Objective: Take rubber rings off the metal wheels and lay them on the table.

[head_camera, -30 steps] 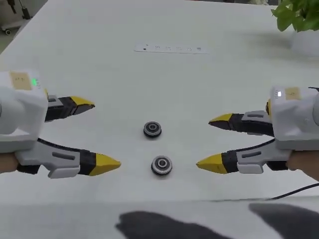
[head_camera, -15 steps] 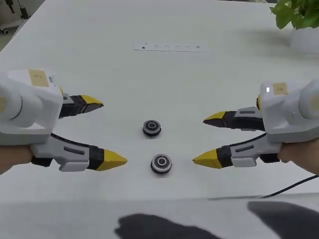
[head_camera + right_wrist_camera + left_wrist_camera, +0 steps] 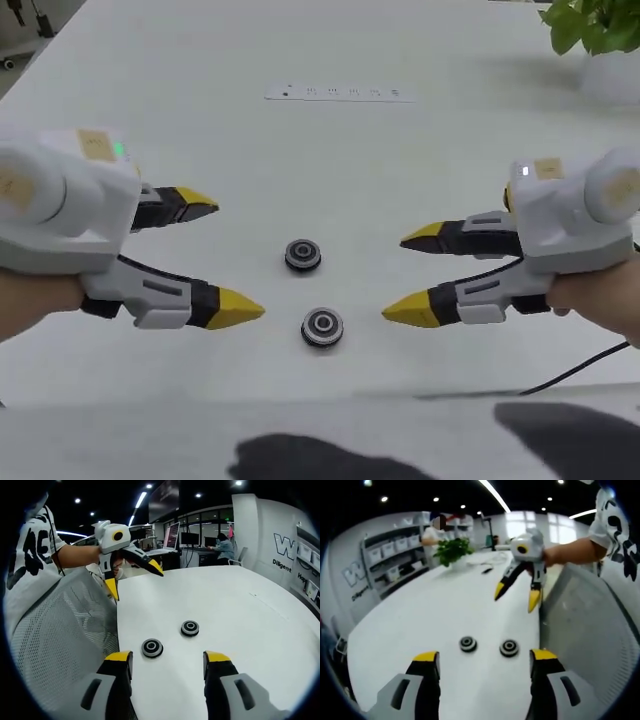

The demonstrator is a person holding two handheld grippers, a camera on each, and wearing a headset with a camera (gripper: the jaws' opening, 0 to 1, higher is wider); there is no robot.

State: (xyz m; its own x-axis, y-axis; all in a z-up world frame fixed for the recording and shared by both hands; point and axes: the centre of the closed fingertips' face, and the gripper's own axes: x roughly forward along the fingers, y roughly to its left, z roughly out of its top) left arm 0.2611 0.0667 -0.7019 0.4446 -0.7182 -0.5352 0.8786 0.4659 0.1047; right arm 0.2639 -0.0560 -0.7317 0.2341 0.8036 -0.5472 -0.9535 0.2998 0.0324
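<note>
Two small metal wheels with dark rubber rings lie flat on the white table: the far wheel (image 3: 303, 255) (image 3: 468, 643) (image 3: 190, 628) and the near wheel (image 3: 322, 327) (image 3: 509, 648) (image 3: 152, 648). My left gripper (image 3: 228, 256) (image 3: 482, 658) (image 3: 135, 577) hovers open to their left, nothing between its yellow tips. My right gripper (image 3: 408, 274) (image 3: 168, 658) (image 3: 516, 595) hovers open to their right, also holding nothing. Both grippers point inward at the wheels and touch neither.
A white power strip (image 3: 340, 94) lies flat farther back on the table. A potted green plant (image 3: 590, 30) (image 3: 452, 552) stands at the far right corner. A cable (image 3: 575, 372) trails off the near table edge at the right. A person sits in the background (image 3: 224, 547).
Both grippers have edged inward toward the wheels, the left one rightward and the right one leftward. The wheels have not moved.
</note>
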